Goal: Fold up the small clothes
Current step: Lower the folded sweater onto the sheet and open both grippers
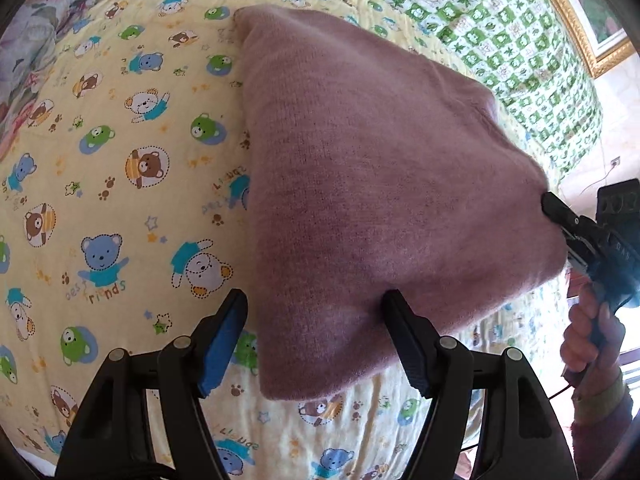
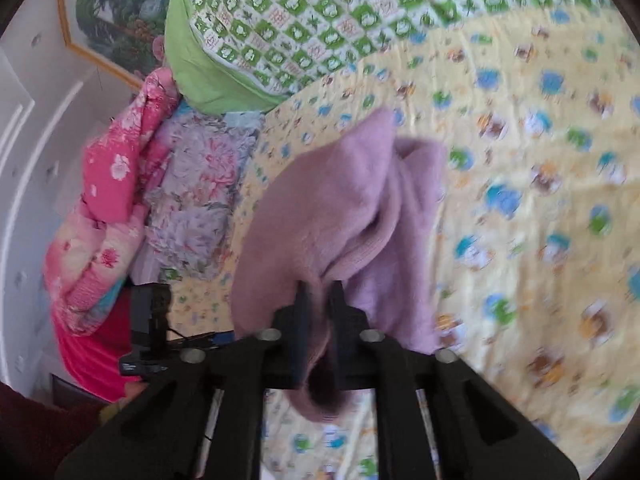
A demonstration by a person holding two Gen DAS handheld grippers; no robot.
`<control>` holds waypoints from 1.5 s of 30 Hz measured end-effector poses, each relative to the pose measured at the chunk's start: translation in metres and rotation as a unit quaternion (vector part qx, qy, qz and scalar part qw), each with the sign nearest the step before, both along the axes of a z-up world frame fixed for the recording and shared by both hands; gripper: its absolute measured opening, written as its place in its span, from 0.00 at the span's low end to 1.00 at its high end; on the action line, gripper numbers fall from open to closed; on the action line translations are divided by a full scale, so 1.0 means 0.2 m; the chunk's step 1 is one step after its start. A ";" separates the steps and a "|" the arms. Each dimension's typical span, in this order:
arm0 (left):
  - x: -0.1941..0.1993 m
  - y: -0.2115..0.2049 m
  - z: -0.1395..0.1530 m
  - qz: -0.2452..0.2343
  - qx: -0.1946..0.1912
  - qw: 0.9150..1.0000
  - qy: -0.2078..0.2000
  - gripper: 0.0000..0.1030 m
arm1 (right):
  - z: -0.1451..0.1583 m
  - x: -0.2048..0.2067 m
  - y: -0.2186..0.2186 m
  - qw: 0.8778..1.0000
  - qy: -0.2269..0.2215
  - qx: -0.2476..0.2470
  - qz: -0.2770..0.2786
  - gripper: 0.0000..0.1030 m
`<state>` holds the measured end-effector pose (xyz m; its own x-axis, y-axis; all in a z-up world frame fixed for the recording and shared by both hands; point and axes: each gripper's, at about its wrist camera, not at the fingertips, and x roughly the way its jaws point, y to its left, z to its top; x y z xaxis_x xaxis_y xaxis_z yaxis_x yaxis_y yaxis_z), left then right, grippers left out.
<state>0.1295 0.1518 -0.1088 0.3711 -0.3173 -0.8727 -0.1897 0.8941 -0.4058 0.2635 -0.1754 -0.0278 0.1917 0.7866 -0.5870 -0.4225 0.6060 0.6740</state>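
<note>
A mauve knit garment (image 1: 380, 184) was held up over a yellow bear-print quilt (image 1: 120, 160), its far corner resting on the quilt. The right gripper (image 2: 318, 292) was clamped on a bunched edge of the garment. The left gripper (image 1: 316, 304) was spread apart, one finger (image 1: 404, 328) touching the garment's lower edge. A green checked quilt (image 2: 320, 12) lay beyond.
</note>
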 end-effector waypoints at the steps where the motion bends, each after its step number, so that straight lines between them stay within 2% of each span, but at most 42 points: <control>1: 0.00 0.00 -0.01 0.000 -0.001 1.000 0.005 0.69 | -0.04 0.01 -0.01 1.000 0.010 -0.008 -0.002 0.03; 4: 0.00 -0.01 -0.05 -0.001 -0.011 1.000 0.015 0.69 | -0.19 0.01 -0.01 0.999 0.049 -0.018 -0.003 0.03; 7: 0.00 -0.04 -0.09 -0.011 -0.012 1.000 0.024 0.69 | -0.25 -0.02 -0.01 0.997 0.063 -0.029 -0.019 0.04; 10: 0.00 -0.07 -0.09 -0.019 -0.004 0.999 0.027 0.69 | -0.20 -0.03 -0.01 0.995 0.048 -0.078 -0.045 0.06; 14: -0.04 -0.06 -0.02 -0.012 0.006 1.000 0.016 0.69 | -0.04 -0.04 -0.01 0.996 -0.007 -0.072 -0.054 0.10; 15: -0.05 -0.04 0.02 -0.007 0.008 1.000 0.009 0.69 | 0.01 -0.04 0.01 0.996 -0.020 -0.068 -0.051 0.19; 16: -0.05 -0.02 0.04 0.000 0.011 1.000 0.003 0.69 | 0.06 -0.03 0.04 0.996 -0.034 -0.061 -0.051 0.34; 18: -0.05 0.05 0.12 0.020 0.020 0.999 -0.015 0.69 | 0.10 -0.02 0.09 0.997 -0.046 -0.042 -0.044 0.45; 21: 0.02 0.11 0.21 0.042 0.022 0.998 -0.046 0.69 | 0.12 0.03 0.23 0.998 -0.053 -0.037 -0.022 0.45; 25: 0.16 0.08 0.25 0.032 0.030 0.997 -0.061 0.69 | 0.01 0.15 0.40 0.996 -0.038 -0.077 -0.009 0.45; 27: 0.23 0.04 0.21 0.021 0.055 0.997 -0.053 0.69 | -0.10 0.23 0.44 0.990 -0.028 -0.136 -0.014 0.45; 29: 0.30 0.01 0.13 0.013 0.068 0.997 -0.031 0.70 | -0.22 0.30 0.45 0.986 -0.012 -0.166 -0.018 0.43; 32: 0.34 0.00 0.04 0.007 0.059 0.998 -0.017 0.71 | -0.29 0.36 0.38 0.989 0.006 -0.143 -0.033 0.44; 37: 0.32 -0.01 0.06 0.015 0.046 0.999 -0.014 0.72 | -0.22 0.32 0.33 0.990 0.006 -0.132 -0.039 0.44; 42: 0.20 0.04 0.13 0.021 0.035 0.999 -0.022 0.71 | -0.04 0.09 0.25 0.995 -0.030 -0.090 -0.032 0.46; 44: 0.16 0.04 0.13 0.021 0.032 0.999 -0.021 0.71 | -0.02 -0.04 0.24 0.994 -0.052 -0.099 -0.009 0.46; 45: 0.13 0.04 0.12 0.018 0.031 0.999 -0.019 0.71 | -0.03 -0.09 0.25 0.991 -0.059 -0.120 -0.001 0.46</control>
<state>0.1550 0.1597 -0.0849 0.4143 -0.2485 -0.8756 -0.2087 0.9104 -0.3572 0.2451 -0.1252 -0.0333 0.2724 0.6262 -0.7305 -0.4880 0.7443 0.4560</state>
